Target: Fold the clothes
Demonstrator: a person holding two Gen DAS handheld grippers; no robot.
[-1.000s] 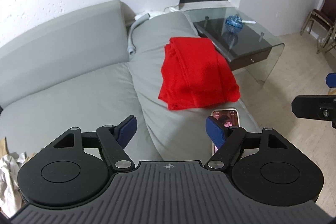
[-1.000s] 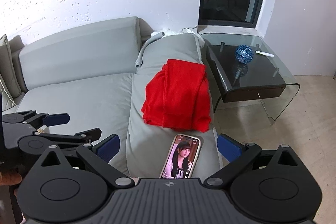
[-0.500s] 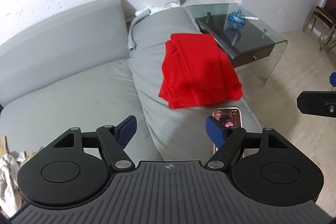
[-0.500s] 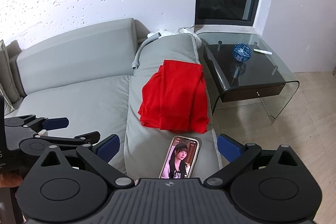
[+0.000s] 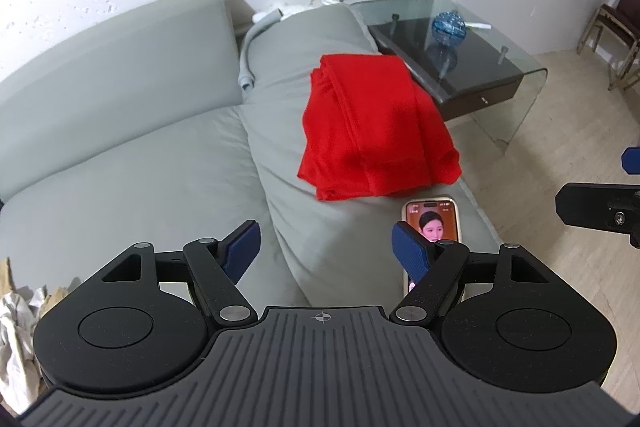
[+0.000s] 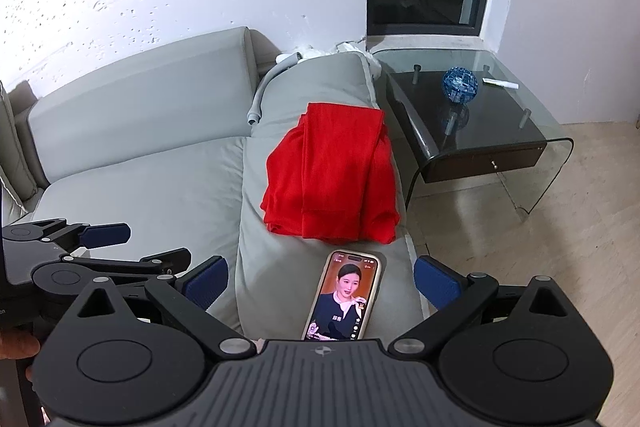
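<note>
A folded red garment (image 5: 376,131) (image 6: 336,175) lies on the wide arm of a grey sofa (image 5: 132,163) (image 6: 140,167). My left gripper (image 5: 326,251) hovers open above the sofa arm, well short of the garment, with nothing between its blue pads. The right gripper (image 6: 320,283) is open too, held above a lit phone (image 6: 344,297) (image 5: 434,221) that lies just in front of the garment. Part of the right gripper shows at the right edge of the left wrist view, and the left gripper (image 6: 106,247) shows at the lower left of the right wrist view.
A glass side table (image 6: 508,115) (image 5: 480,47) stands right of the sofa arm with a blue ball (image 6: 460,85) and a white pen on it. A grey hose (image 5: 248,67) hangs behind the arm. A chair (image 5: 612,31) stands at the far right. Crumpled cloth (image 5: 16,315) lies at the lower left.
None beyond a slight drift of both views; the garment and phone lie as before and both grippers stay open.
</note>
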